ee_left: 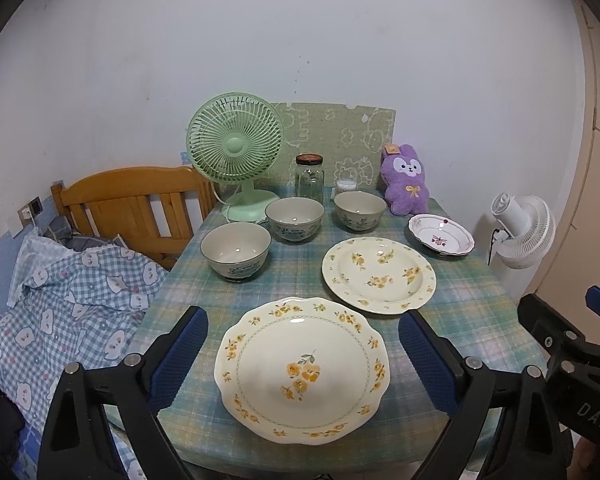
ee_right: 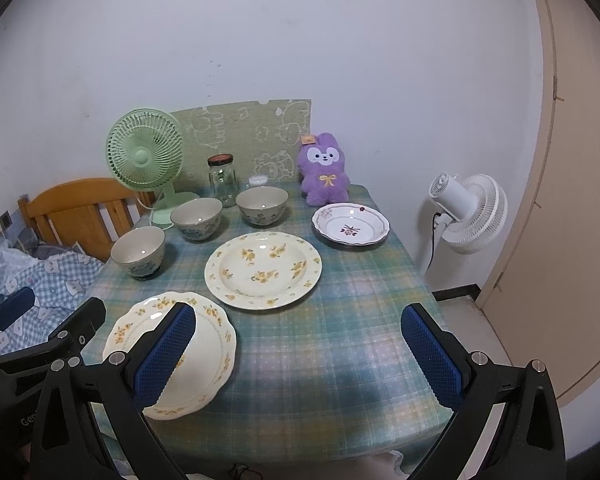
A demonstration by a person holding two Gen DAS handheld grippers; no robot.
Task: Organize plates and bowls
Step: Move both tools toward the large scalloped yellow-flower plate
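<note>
A scalloped cream plate with yellow flowers (ee_left: 302,368) lies at the table's near edge, between the open jaws of my left gripper (ee_left: 304,354), which is above it and empty. Behind it is a deeper yellow-flowered plate (ee_left: 378,274), and at the far right a small white dish with a red motif (ee_left: 441,234). Three grey-green bowls (ee_left: 236,249) (ee_left: 294,218) (ee_left: 360,210) stand in a row at the back. My right gripper (ee_right: 298,354) is open and empty over the near right of the table; its left finger overlaps the scalloped plate (ee_right: 204,364).
On the plaid tablecloth (ee_right: 340,320), at the back, stand a green desk fan (ee_left: 236,152), a glass jar (ee_left: 309,178) and a purple plush rabbit (ee_left: 406,180). A wooden bed frame and checked bedding (ee_left: 76,300) are at the left. A white floor fan (ee_right: 470,210) is at the right.
</note>
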